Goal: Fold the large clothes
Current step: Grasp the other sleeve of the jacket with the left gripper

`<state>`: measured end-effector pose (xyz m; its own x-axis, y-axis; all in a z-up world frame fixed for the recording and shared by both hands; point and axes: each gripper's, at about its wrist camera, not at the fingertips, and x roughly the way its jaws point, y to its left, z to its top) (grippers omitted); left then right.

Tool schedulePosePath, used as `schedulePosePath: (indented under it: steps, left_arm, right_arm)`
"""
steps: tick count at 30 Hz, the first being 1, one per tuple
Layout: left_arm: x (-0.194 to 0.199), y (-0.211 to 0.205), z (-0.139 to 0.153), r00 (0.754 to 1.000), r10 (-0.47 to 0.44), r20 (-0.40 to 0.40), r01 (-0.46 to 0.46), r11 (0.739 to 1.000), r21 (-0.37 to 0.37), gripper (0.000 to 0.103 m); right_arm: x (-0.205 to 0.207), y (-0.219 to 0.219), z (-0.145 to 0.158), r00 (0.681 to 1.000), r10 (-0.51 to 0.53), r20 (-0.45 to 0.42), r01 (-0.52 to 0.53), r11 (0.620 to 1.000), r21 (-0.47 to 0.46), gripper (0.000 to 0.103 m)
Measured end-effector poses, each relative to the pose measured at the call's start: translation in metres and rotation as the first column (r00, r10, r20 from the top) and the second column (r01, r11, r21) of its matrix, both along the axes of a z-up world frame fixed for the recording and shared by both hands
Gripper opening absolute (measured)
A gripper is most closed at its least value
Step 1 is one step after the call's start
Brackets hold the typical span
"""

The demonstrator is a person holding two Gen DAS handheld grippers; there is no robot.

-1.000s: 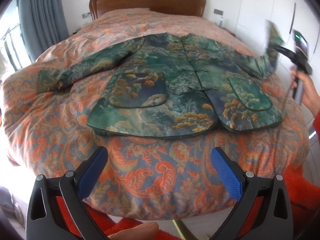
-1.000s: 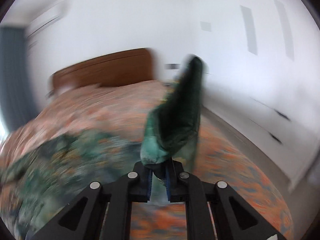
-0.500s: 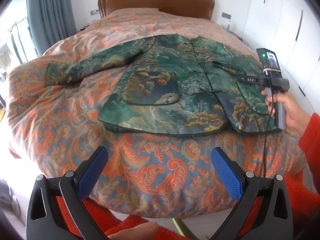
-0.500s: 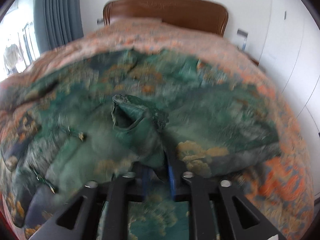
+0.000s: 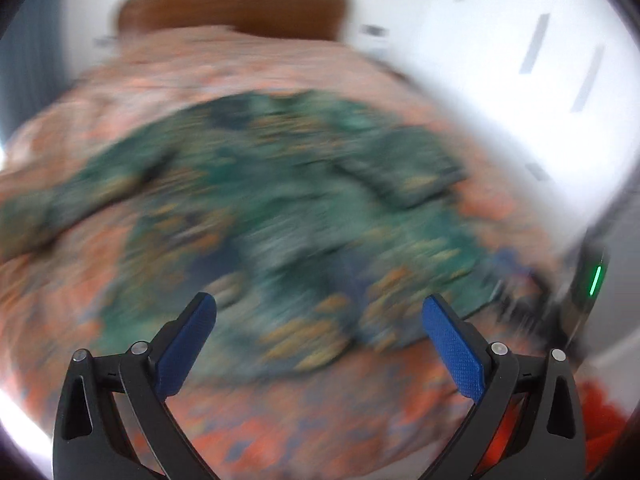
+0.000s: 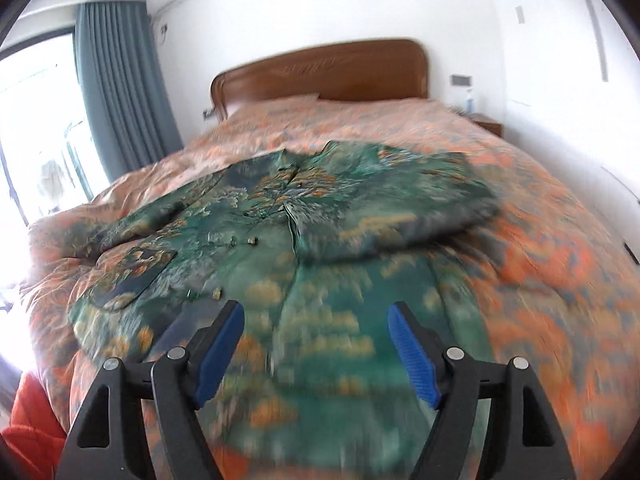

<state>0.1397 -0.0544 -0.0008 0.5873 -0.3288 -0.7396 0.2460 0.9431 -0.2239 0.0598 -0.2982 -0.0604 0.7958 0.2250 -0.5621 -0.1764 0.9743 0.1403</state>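
The green jacket (image 6: 304, 216) with gold landscape print lies flat on the orange paisley bedspread (image 6: 560, 264), left sleeve stretched out, right sleeve folded across its front (no readable writing anywhere). The left gripper (image 5: 320, 320) stands spread and empty; the right gripper (image 6: 316, 326) is opening, nothing between its pads.

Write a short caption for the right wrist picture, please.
Opening right tool, empty, above a green jacket on the bed.

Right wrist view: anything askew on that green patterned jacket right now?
Only mid-fold asymmetry: on the green patterned jacket, one sleeve lies folded across the chest, the other sleeve still stretches out over the orange paisley bedspread. No damage visible.
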Motion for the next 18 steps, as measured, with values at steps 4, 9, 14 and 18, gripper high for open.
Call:
schedulePosePath:
  steps: [4,9,14,18]
  left_arm:
    - [0.075,-0.053,-0.017,0.989,-0.133,-0.06,0.127,0.987,-0.102,0.102]
    - [0.157,-0.114,-0.063,0.98,-0.111,-0.163,0.102,0.993,-0.061,0.101]
    - [0.198,-0.137,-0.097,0.96,-0.03,-0.277,0.023,0.999,-0.03,0.086]
    - [0.206,-0.153,-0.109,0.95,-0.021,-0.31,0.028,0.999,0.018,0.062]
  right_arm:
    - [-0.051,-0.011,-0.014,0.994,-0.102,0.025,0.101,0.994,0.049,0.078]
    - [-0.072,-0.019,-0.032,0.993,-0.119,0.017,0.117,0.989,0.09,0.078]
    - [-0.069,-0.024,-0.04,0.993,-0.106,0.043,0.101,0.991,0.087,0.078]
    - [-0.062,-0.034,-0.049,0.994,-0.105,0.01,0.103,0.986,0.13,0.078]
